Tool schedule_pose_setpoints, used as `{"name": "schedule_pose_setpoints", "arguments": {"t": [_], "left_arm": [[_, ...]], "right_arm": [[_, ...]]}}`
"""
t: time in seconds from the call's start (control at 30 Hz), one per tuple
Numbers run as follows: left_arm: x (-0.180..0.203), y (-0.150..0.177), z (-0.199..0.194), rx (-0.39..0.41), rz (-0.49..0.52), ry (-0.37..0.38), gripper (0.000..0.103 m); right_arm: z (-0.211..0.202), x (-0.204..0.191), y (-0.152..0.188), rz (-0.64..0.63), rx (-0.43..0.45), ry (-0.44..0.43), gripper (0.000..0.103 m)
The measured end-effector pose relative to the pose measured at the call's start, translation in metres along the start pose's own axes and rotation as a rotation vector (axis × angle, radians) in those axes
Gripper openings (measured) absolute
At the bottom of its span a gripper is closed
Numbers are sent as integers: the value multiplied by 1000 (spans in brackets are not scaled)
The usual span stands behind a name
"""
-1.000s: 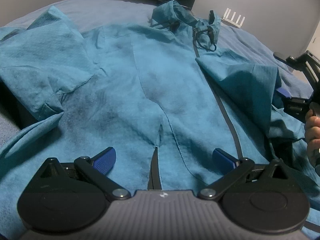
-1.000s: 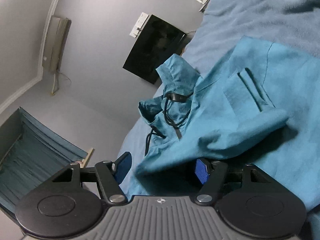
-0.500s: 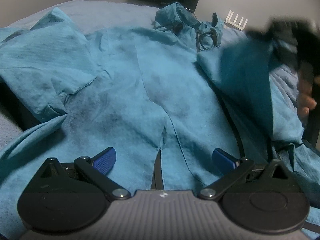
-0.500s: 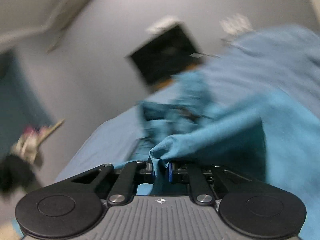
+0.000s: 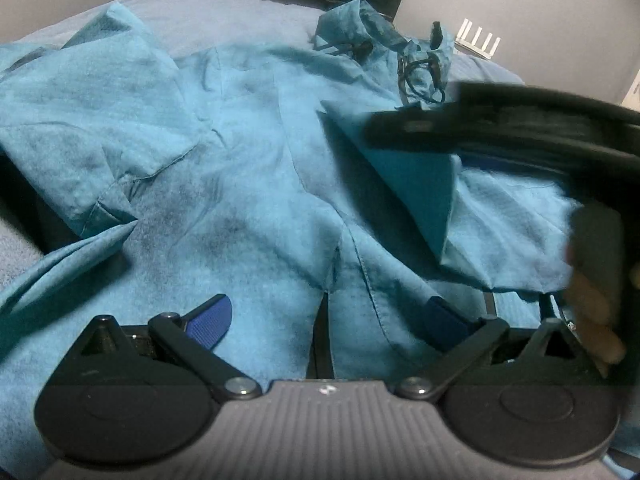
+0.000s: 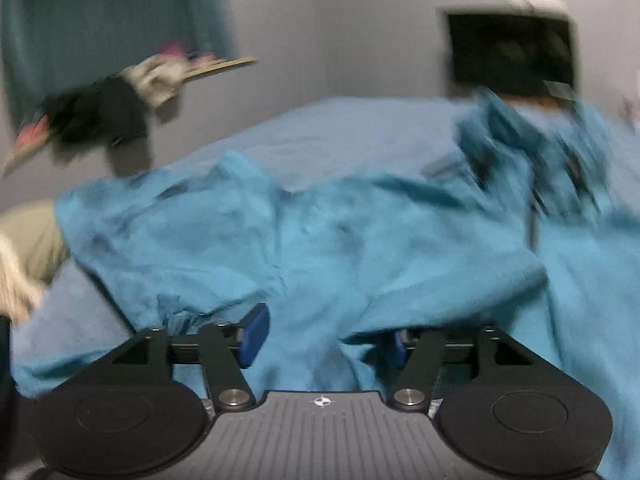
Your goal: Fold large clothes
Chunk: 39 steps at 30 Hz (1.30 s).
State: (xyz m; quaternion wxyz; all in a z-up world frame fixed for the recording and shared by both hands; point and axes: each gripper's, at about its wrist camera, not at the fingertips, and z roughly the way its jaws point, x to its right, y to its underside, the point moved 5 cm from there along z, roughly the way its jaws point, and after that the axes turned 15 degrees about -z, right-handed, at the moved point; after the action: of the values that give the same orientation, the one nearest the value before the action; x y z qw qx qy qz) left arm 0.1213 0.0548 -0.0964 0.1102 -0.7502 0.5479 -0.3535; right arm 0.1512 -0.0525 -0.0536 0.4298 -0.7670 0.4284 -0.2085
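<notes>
Teal, thin-fabric hooded jacket (image 5: 248,184) lies spread on the blue-covered bed (image 5: 224,16), its long axis running from the left gripper (image 5: 326,320) up to the hood. Half a second ago the right gripper (image 6: 320,338) pinched the sleeve; now its fingers stand apart over cloth carried across the jacket's middle. Left fingers remain wide apart, empty.

A bed (image 5: 224,20) covered in a blue-grey blanket carries everything here, its bare surface showing beyond the far edge of the teal jacket (image 5: 248,184) and at that garment's near left. The jacket lies spread directly on the blanket, its hood (image 5: 360,24) with black drawcords bunched at the far end and a sleeve (image 5: 92,128) folded over on the jacket's left side.
</notes>
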Motion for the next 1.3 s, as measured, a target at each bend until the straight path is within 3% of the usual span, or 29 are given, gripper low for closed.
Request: {"name": "schedule_pose_setpoints", "arguments": {"t": [0.1,0.23,0.33,0.4,0.5,0.63,0.77,0.87,0.97,1.13,1.23,1.3], "left_arm": [[-1,1,1,-12,2,-4,103],[1,7,11,-53,42,-49,103],[5,12,20,-72,92,-95,103],[7,13,21,-73,111,-114,103],[15,5,7,10,126,-104,103],[64,-8,-13,205,341,-36,103],[114,-13,11,225,558,-39,103],[134,-18,35,202,595,-67,101],[147,-20,61,134,628,-100,86],[149,-19,73,123,678,-164,35],[144,-23,65,165,663,-177,13],[136,-31,50,200,597,-165,11]], "right_arm": [[-28,33,14,143,-10,-10,79],[-73,72,33,195,2,78,83],[-97,98,48,174,6,217,93],[-105,111,58,136,5,309,93],[-113,125,68,57,14,422,100],[-114,139,77,5,48,480,102],[-111,154,85,34,54,505,102],[-107,161,89,83,64,492,102],[-104,166,93,115,70,491,102],[-99,169,100,130,63,474,102],[-95,170,104,143,58,447,102],[-91,171,106,157,51,434,102]]}}
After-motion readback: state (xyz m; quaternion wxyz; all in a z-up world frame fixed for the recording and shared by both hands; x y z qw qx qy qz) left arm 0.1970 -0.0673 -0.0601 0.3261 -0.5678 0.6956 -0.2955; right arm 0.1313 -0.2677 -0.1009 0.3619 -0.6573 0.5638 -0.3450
